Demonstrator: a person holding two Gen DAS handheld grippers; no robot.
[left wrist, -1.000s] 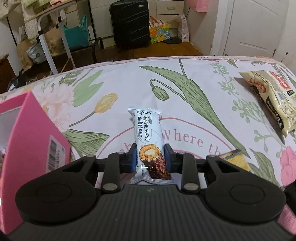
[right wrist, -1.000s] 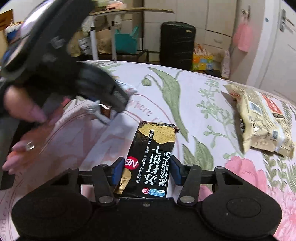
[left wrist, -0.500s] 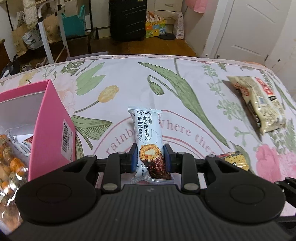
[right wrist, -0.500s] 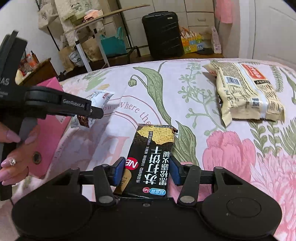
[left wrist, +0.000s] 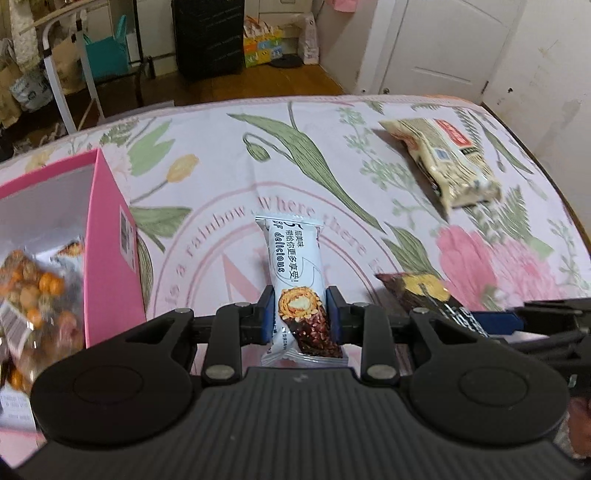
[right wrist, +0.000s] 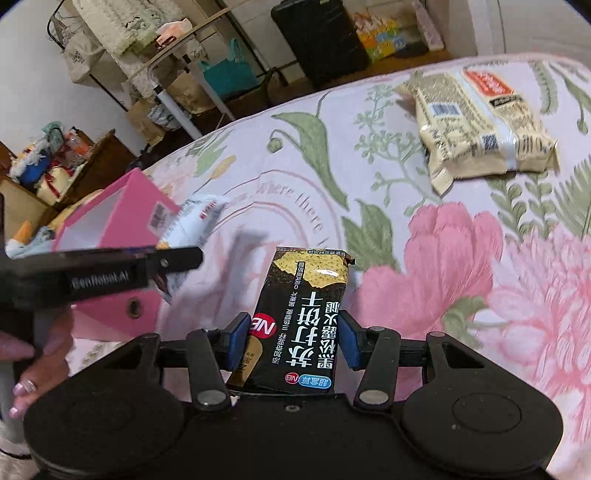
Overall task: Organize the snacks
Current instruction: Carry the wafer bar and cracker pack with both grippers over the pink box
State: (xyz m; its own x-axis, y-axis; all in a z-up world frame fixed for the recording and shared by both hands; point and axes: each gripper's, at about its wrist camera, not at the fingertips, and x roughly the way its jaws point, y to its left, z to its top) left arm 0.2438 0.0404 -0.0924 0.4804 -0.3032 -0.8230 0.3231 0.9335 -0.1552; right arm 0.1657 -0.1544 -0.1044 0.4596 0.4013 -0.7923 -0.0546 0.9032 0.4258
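My left gripper (left wrist: 297, 314) is shut on a white chocolate wafer bar (left wrist: 295, 266) and holds it above the floral bedspread, just right of the open pink box (left wrist: 110, 236). The box holds several snack packets (left wrist: 33, 295). My right gripper (right wrist: 291, 341) is shut on a black cracker packet (right wrist: 306, 306) and holds it above the bedspread. In the right wrist view the left gripper (right wrist: 110, 273) sits at the left with the white bar (right wrist: 195, 221) next to the pink box (right wrist: 107, 218). The black packet also shows in the left wrist view (left wrist: 424, 295).
A beige snack bag (left wrist: 443, 162) lies on the far right of the bedspread (left wrist: 221, 177); it also shows in the right wrist view (right wrist: 480, 122). Beyond the bed stand a black suitcase (left wrist: 207, 33), a rack with bags (right wrist: 147, 66) and a white door (left wrist: 443, 48).
Both grippers have drawn back and to the left with their snacks. The pink box and its contents now show more fully beside the left gripper. The beige bag has not moved.
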